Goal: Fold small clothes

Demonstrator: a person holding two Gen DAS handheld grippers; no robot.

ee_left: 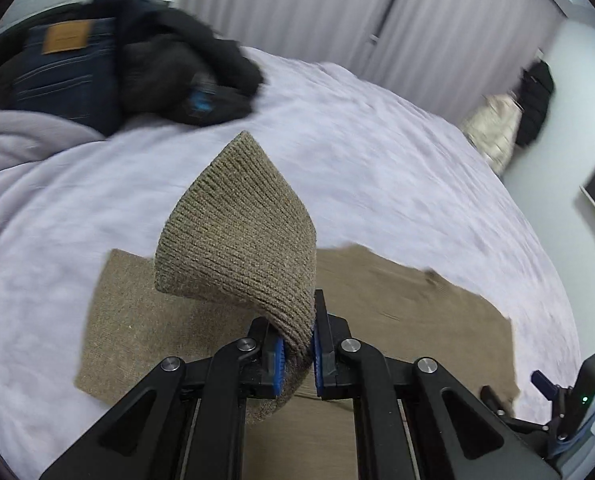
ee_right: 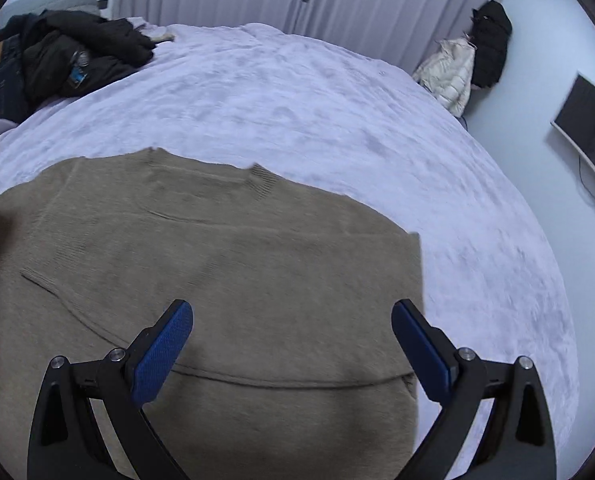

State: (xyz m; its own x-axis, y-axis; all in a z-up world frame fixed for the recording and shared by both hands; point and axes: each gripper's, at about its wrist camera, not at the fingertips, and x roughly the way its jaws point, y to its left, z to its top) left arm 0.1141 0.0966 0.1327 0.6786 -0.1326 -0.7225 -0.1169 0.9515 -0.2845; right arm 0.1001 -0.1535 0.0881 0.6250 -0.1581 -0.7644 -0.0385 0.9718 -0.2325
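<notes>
A tan knit sweater (ee_right: 225, 264) lies flat on the pale lilac bed cover (ee_right: 297, 92); it also shows in the left wrist view (ee_left: 409, 304). My left gripper (ee_left: 297, 344) is shut on the sweater's ribbed cuff (ee_left: 241, 232), which stands lifted above the body of the sweater. My right gripper (ee_right: 293, 320) is open and empty, hovering over the sweater's right half, its blue pads (ee_right: 165, 352) spread wide. The right gripper's body shows at the lower right of the left wrist view (ee_left: 577, 404).
A pile of dark clothes and jeans (ee_left: 109, 68) lies at the far left of the bed, also in the right wrist view (ee_right: 61, 60). A cream jacket (ee_right: 449, 72) and a black one (ee_right: 491, 40) hang by the far wall. A monitor (ee_right: 581, 116) stands at the right.
</notes>
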